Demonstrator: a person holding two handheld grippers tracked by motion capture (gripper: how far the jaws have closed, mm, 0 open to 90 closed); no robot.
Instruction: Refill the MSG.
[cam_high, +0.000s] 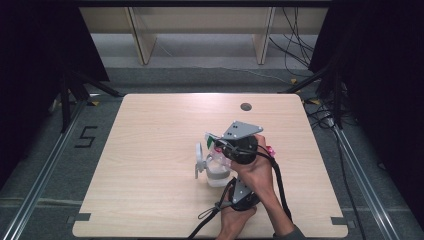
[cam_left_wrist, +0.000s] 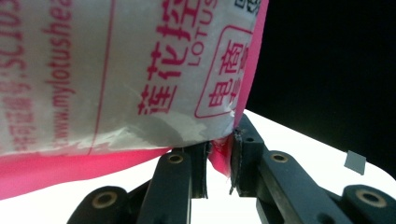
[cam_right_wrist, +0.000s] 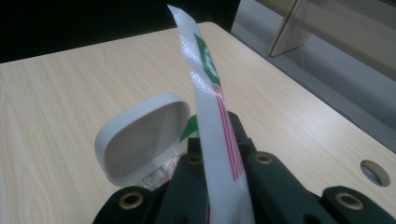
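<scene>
The packet (cam_left_wrist: 126, 79) is up in the air, just over a white plastic jar (cam_high: 218, 172) a bit past the middle of the wooden table (cam_high: 150, 150), toward 4 o'clock. It is a white packet with pink edges and red letters on it. Both tongs have it. The left gripper (cam_left_wrist: 219, 163) pinches one pink corner at the bottom. Its jaws are close together, with the thin edge squeezed between them. The right gripper (cam_right_wrist: 219, 154) is pressed tight on a narrow white strip (cam_right_wrist: 210, 93) with a green mark and pink lines, which sticks up at 12 o'clock from its jaws. I think the strip is one end of the same packet, but I cannot be sure. The jar's lid (cam_right_wrist: 144, 140) is flipped open, standing on its side at about 9 o'clock from the jar.

It looks like the person wants to tear or open the packet over the jar. If the two hands pull too hard, the packet could rip all at once and spill on the table. The left grip holds only a little corner, so it could slip off. A bump could also tip the jar.
</scene>
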